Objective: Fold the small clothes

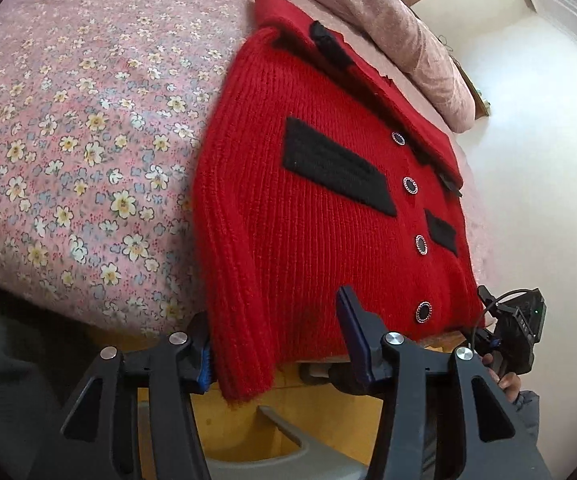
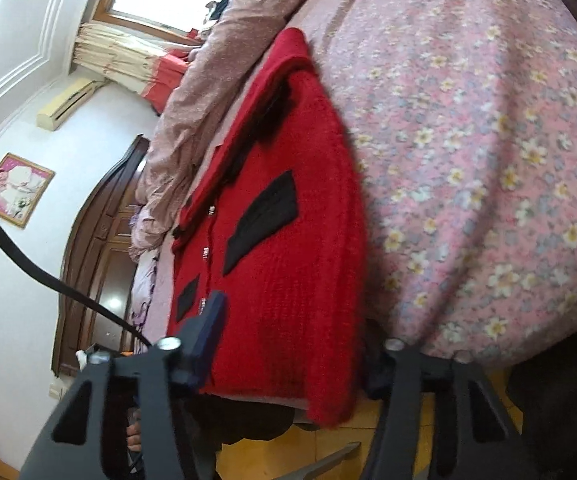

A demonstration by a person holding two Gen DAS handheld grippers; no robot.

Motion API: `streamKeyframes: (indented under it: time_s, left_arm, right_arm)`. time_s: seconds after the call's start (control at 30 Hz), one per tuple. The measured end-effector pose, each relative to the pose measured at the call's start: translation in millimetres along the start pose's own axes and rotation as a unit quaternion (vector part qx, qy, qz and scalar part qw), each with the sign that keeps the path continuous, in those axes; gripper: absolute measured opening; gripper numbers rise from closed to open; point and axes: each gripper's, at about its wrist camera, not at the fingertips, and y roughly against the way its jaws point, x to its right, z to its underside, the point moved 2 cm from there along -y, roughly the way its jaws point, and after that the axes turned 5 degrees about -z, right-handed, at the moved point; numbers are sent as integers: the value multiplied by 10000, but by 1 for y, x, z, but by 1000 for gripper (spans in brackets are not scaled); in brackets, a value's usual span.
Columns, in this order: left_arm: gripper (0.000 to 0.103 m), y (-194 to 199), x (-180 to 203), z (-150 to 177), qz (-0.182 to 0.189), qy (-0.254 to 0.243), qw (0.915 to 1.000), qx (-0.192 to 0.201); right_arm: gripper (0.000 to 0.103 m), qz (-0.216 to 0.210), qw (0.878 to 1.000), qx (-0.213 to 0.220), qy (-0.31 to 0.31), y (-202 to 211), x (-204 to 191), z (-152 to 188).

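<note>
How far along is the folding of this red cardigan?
Done: the red cardigan lies flat, front up, on the floral sheet. In hand: the left tool and right tool each straddle its hem, which overhangs the bed edge; whether they pinch it is unclear. Left: no fold across the body shows yet; it lies at full length from collar to hem.

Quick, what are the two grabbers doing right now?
Left gripper: open, red sweater hem between its fingers, not pinched.
Right gripper: straddles the sweater's hem; cannot tell if it grips.
</note>
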Motion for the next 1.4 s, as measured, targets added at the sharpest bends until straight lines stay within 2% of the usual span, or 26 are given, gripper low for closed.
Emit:
streamKeyframes:
  time_s: [0.03, 0.1, 0.13, 0.2, 0.27, 0.37, 0.5, 0.6, 0.77, 0.87, 0.97, 1.1, 1.27, 1.33, 1.4]
  left_arm:
    - [43, 0, 0, 0, -32, -20, 10000, 8]
    - [30, -4, 1, 0, -103, 3, 9999, 10]
    - [21, -4, -1, 0, -157, 59, 9999, 9]
    - [7, -6, -6, 0, -87, 248, 9997, 3]
    - [4, -3, -12, -1, 13, 424, 9991, 49]
    - [3, 5, -16, 0, 7, 443, 9987, 233]
    - [3, 7, -20, 1, -112, 504, 9983, 280]
    - [3, 10, -20, 2, -242, 478, 9980, 348]
    - [3, 18, -12, 1, -136, 342, 9977, 576]
    - [3, 23, -9, -10, -5, 328, 9967, 739]
    - [3, 22, -2, -33, 77, 290, 9962, 822]
    - [3, 14, 9, -70, -35, 133, 9949, 1002]
    - [3, -10, 19, -129, -149, -23, 9940, 1083]
    - [3, -21, 20, -152, -109, 3, 9941, 1084]
    - [3, -29, 21, -175, -149, -13, 9921, 1246]
  right_arm:
    - [46, 7, 10000, 30, -52, 1, 1, 1]
    - [33, 3, 9999, 90, -132, 4, 1, 2]
    - [28, 24, 9998, 130, -154, 6, 2, 3]
    - [16, 124, 9995, 208, -226, 10, 5, 3]
    - [12, 243, 9987, 278, -355, 15, 11, 2]
    - [11, 288, 9974, 461, -484, 24, 17, 0]
    - [10, 472, 9956, 586, -549, 31, 25, 0]
    - [9, 852, 9930, 671, -465, 36, 27, 2]
    - [9, 703, 9941, 769, -307, 33, 10, -4]
    - [9, 745, 9938, 819, 60, 27, -9, -19]
    - [9, 750, 9928, 819, 449, 14, -29, -41]
    - [9, 868, 9894, 765, 876, -14, -52, -77]
    - [9, 768, 9894, 711, 1002, -52, -75, -118]
    - [9, 827, 9877, 742, 1100, -63, -78, -135]
    - [9, 909, 9854, 805, 1191, -73, -79, -153]
